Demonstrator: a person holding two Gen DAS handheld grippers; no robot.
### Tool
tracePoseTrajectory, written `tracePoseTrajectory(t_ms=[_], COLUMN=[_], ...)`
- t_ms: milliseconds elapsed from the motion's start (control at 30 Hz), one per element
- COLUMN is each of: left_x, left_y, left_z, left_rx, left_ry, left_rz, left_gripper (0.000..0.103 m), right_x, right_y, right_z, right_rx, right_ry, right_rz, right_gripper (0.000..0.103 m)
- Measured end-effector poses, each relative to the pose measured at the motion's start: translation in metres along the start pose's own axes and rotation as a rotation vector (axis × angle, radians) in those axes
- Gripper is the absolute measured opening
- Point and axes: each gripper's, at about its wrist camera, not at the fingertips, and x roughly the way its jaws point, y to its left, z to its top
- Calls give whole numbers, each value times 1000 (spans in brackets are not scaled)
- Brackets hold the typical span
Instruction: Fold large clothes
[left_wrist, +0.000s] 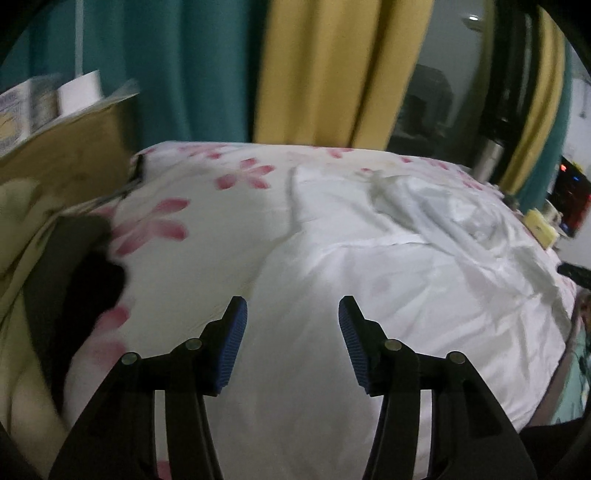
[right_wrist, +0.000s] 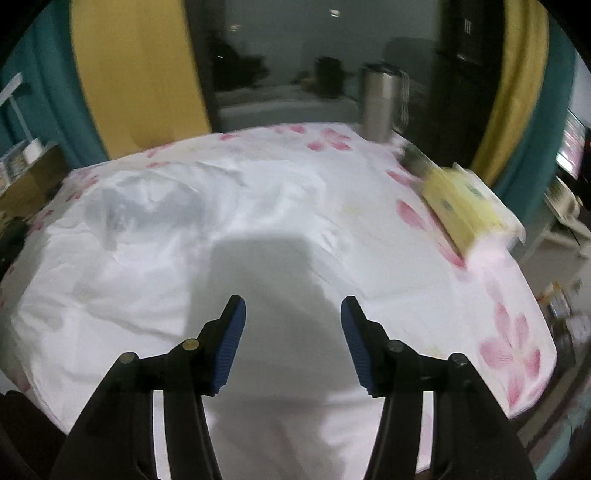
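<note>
Blurred yellow box (right_wrist: 466, 208); shelf items (left_wrist: 40, 103)

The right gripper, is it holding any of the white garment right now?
No, the right gripper has its jaws apart above the white garment, with nothing between its blue pads.
</note>
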Motion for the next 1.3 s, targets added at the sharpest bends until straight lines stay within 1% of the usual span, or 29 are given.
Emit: tracePoseTrajectory(t_ms=[67, 133, 267, 333, 433, 467, 533, 600, 667, 733, 800, 833, 867, 900, 933, 967, 1033, 1067, 1100, 1167, 1200, 1233, 1300], left_x=[-6, -10, -15, -17, -19, -22, -25, -28, -28, -26, -24, -24, -25, -25, -26, -27, -27, -27, -26, -22, -19, -19, -19], left_y=[12, 18, 23, 24, 25, 25, 26, 27, 28, 30, 32, 34, 35, 35, 35, 33, 30, 30, 30, 27, 24, 16, 9], left_z=[-8, -13, -24, -29, -35, -37, -39, -41, -44, -48, -53, -55, -57, -58, -59, -60, -61, -62, -63, -65, -66, -69, -72], left_rx=[-38, -64, -63, -52, -36, -27, -25, -38, -41, -43, -51, -56, -59, -59, -52, -30, 11, 13, 5, 7, 23, 73, 117], left_ry=[-5, -11, 1, 8, 14, 9, -1, -7, -3, 10, 28, 35, 33, 34, 33, 28, 30, 34, 44, 76, 93, 100, 113], left_rz=[12, 22, 24, 37, 66, 83, 92, 82, 78, 74, 69, 66, 65, 64, 72, 89, 117, 111, 90, 64, 64, 97, 121], left_gripper=[55, 55, 55, 55, 59, 60, 61, 61, 62, 62, 62, 62, 62, 62, 63, 64, 67, 69, 69, 69, 69, 69, 69], right_x=[-2, -5, -13, -14, -16, -17, -21, -23, -21, -14, -3, -2, -4, -4, -6, -7, -12, -14, -15, -18, -20, -23, -29], right_y=[-10, -18, -35, -43, -51, -50, -45, -32, -18, -6, -1, -1, -2, -4, -6, -9, -11, -14, -19, -27, -29, -30, -30], right_z=[-10, -19, -35, -42, -50, -52, -55, -56, -56, -59, -64, -66, -68, -69, -70, -72, -74, -75, -76, -76, -76, -74, -70], right_rx=[29, 57, 109, 141, 199, 218, 233, 208, 167, 114, 83, 83, 87, 94, 99, 103, 98, 102, 115, 138, 142, 140, 128], right_ry=[13, 22, 32, 40, 51, 54, 51, 53, 68, 92, 122, 120, 93, 93, 84, 75, 62, 58, 55, 51, 45, 38, 19], right_rz=[-32, -45, -81, -101, -92, -83, -62, -42, -48, -69, -108, -118, -118, -118, -118, -117, -125, -130, -132, -129, -133, -133, -137], right_gripper=[54, 54, 56, 57, 57, 57, 57, 57, 57, 57, 58, 58, 58, 57, 55, 51, 20, 14, 6, 5, 4, 4, 4])
